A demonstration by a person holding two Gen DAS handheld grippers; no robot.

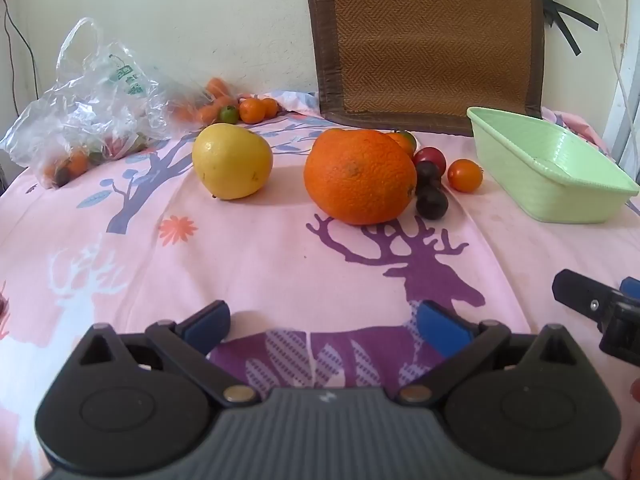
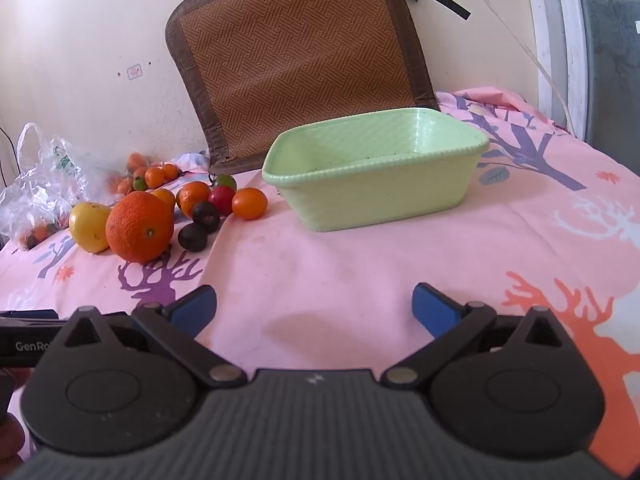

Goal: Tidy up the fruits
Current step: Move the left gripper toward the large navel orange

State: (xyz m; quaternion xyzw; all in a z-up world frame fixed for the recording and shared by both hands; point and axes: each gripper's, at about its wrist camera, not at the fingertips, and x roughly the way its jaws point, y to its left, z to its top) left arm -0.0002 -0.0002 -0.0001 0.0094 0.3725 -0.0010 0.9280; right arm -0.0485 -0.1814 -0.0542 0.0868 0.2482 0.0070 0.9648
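A big orange [image 1: 359, 177] [image 2: 140, 227] and a yellow fruit [image 1: 232, 161] [image 2: 89, 226] lie on the pink cloth. Beside the orange are small orange [image 1: 465, 175] [image 2: 249, 203], red [image 1: 430, 159] [image 2: 221, 198] and dark fruits [image 1: 432, 202] [image 2: 193, 237]. An empty light green basket [image 1: 576, 196] [image 2: 384, 196] stands to the right. My left gripper [image 1: 324, 326] is open and empty, well short of the orange. My right gripper [image 2: 314, 310] is open and empty, short of the basket. The right gripper's side shows at the left wrist view's right edge [image 1: 588, 300].
A clear plastic bag [image 1: 92, 96] [image 2: 44, 184] with small fruits lies at the far left, more small oranges [image 1: 252, 110] [image 2: 154, 177] spilled beside it. A brown woven mat [image 1: 432, 40] [image 2: 296, 56] leans on the wall behind. Cables hang at the right.
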